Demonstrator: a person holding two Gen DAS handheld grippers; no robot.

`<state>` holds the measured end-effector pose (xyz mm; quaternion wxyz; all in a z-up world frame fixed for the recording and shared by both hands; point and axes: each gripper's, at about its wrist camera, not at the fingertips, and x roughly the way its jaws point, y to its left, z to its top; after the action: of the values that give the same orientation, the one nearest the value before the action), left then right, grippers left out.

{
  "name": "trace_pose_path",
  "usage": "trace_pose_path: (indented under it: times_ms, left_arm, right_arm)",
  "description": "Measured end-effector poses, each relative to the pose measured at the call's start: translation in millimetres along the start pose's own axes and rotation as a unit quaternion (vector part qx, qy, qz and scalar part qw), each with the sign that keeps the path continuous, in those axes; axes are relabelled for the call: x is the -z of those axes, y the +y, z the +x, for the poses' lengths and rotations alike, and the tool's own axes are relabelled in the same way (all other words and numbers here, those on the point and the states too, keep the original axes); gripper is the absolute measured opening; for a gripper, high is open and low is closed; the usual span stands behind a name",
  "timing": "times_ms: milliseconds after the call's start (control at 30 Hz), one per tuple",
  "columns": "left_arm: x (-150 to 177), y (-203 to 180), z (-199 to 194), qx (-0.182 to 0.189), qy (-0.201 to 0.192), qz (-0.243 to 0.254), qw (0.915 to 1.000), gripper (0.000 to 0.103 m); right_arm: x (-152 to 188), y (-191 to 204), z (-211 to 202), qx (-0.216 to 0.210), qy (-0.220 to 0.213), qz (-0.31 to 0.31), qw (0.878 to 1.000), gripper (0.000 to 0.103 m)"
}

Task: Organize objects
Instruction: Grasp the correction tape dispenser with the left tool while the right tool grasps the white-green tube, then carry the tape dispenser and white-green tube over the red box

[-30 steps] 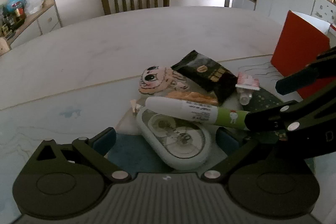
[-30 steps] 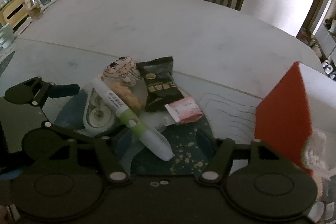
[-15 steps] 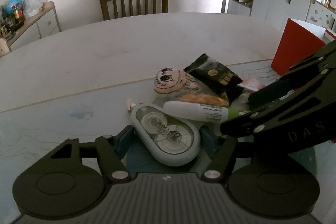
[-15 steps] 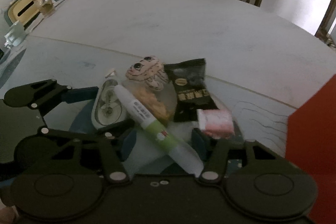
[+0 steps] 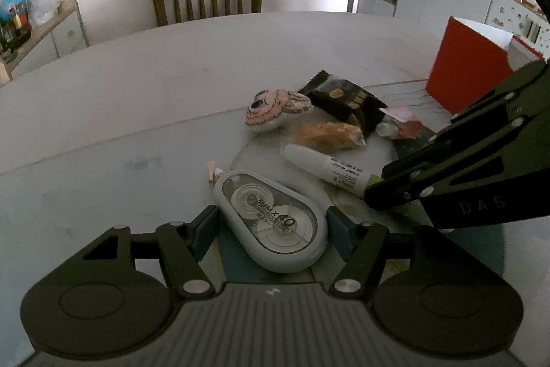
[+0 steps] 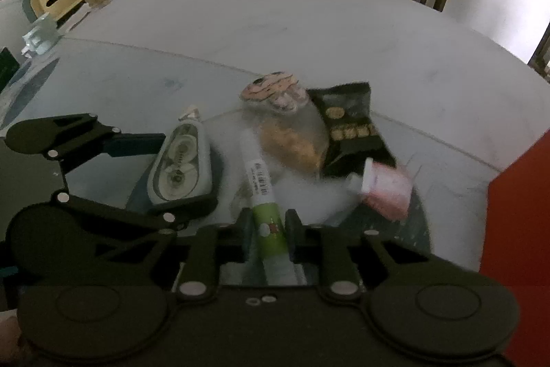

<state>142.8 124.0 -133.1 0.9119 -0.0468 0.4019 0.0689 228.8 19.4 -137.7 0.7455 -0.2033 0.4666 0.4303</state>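
Both grippers have just closed on separate items in the pile on the table (image 5: 137, 85). The left gripper (image 5: 271, 226), spread wide a second ago, now has its pads against the two sides of the tape dispenser (image 5: 271, 215); its jaws have held at this width for the last half second, so the grip appears settled. The right gripper (image 6: 268, 231) has just been closing, and its jaws now pinch the green end of the pen (image 6: 263, 195), whose white end points away toward the snack packets. A second ago the pen lay diagonally across the dispenser; the two are now side by side and apart. The dispenser lies flat on the blue mat (image 5: 237, 260); whether the pen is off the surface cannot be told. The remaining items, a black packet (image 5: 347, 98), a pink packet (image 6: 388, 188) and a cartoon-face item (image 5: 271, 112), are untouched. The red box (image 5: 471, 74) stands to the right, probably the destination. Judgement: both picks are secured, and the lift and transfer come next.
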Motion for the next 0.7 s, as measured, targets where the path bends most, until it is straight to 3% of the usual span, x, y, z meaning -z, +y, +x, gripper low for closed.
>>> trace_pose_path:
  times_ms: [467,700]
  left_arm:
    - [7.4,-17.7,-46.1,0.057,0.009,-0.015,0.9982,0.068]
    - [-4.5,-42.6,-73.7,0.083,0.009,0.013,0.9964,0.068]
  right_arm:
    - [44.3,-9.8,-51.9,-0.021,-0.021,0.127,0.991,0.017]
    - [60.3,-20.4,-92.4,-0.015,-0.050,0.176,0.983,0.017]
